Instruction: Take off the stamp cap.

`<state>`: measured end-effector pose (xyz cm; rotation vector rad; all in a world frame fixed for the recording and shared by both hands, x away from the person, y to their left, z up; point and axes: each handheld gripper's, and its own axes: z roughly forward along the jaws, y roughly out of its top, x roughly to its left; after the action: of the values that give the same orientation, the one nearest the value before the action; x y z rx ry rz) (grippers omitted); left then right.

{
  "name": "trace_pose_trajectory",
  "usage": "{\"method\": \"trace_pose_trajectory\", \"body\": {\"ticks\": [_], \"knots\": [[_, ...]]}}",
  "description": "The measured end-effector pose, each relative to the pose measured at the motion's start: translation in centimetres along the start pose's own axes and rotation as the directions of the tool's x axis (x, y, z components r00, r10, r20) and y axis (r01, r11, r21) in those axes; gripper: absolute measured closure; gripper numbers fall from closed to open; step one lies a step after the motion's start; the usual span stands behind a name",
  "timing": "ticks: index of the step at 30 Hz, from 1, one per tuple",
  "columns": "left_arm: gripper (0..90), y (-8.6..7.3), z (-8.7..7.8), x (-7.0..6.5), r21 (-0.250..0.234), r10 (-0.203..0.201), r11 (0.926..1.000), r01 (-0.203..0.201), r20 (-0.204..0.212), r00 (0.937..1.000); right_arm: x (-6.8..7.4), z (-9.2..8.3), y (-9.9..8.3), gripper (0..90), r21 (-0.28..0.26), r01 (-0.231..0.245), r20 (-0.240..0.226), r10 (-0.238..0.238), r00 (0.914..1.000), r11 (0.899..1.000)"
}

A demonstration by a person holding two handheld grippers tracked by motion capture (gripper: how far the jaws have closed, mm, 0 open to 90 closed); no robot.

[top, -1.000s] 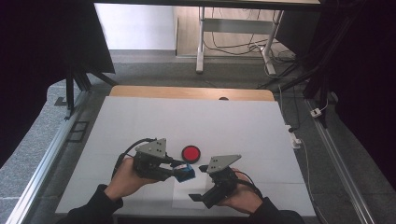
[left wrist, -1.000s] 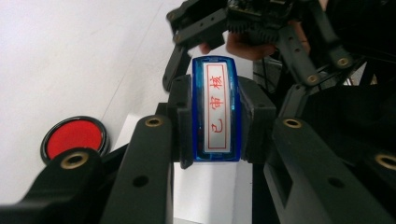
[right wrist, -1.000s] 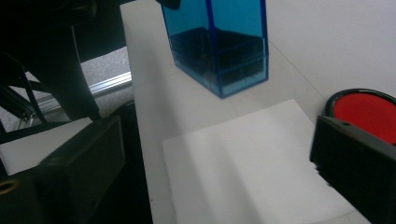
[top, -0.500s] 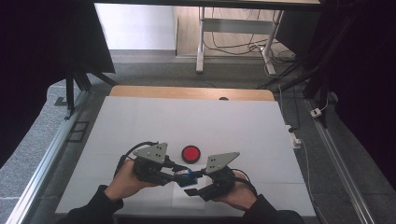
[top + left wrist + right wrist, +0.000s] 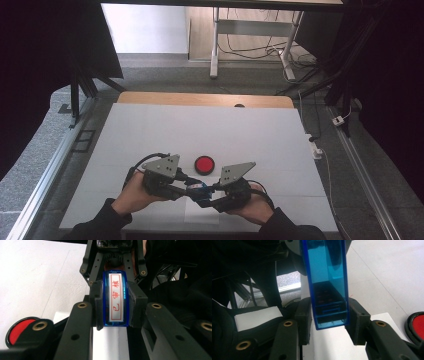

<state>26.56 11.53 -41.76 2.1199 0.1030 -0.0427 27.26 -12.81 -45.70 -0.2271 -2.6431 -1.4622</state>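
The white table carries little: most of its surface toward the far edge and both side edges lies bare, so there is open room to move in every direction, while the work sits close to the near edge, a little left of the middle. A sheet of white paper lies flat there at the near edge, and a round red ink pad rests just beyond the two tools, near enough to be knocked. Held above the paper, between both hands, is a small blue plastic stamp with a white label. It looks light, stiff and smooth-sided, so probably slippery and liable to twist if squeezed off-centre; its flat long sides seem the best place to take hold. The left gripper is pinching it across those sides at the label end. The right gripper has just been closing, the stamp's other end between its jaws; one pad touches, the other looks a hair off.
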Motion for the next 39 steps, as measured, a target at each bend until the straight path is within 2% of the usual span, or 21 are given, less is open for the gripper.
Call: {"method": "trace_pose_trajectory", "body": {"ticks": [8,21,29,39], "knots": [[70.1,-0.07,-0.08,-0.03,-0.005,0.018,0.9998,-0.018,-0.006,0.9998,0.01,-0.02,-0.02,65.3,-0.008,0.002,-0.007,-0.002,1.0,1.0],[70.1,-0.14,-0.12,-0.07,-0.017,0.04,0.999,-0.04,0.002,0.9992,-0.02,-0.09,-0.02,67.9,-0.021,-0.006,-0.026,0.005,0.9997,1.0],[70.1,-0.2,-0.27,-0.03,-0.044,0.043,0.9981,-0.043,0.018,0.9989,0.2,-0.34,0.18,69.0,-0.025,0.021,-0.024,-0.022,0.9995,0.999],[70.2,-0.17,-0.32,-0.02,-0.048,0.053,0.9975,-0.051,0.034,0.998,0.51,-0.42,0.27,69.6,-0.021,0.04,-0.02,-0.041,0.999,0.999]]}}
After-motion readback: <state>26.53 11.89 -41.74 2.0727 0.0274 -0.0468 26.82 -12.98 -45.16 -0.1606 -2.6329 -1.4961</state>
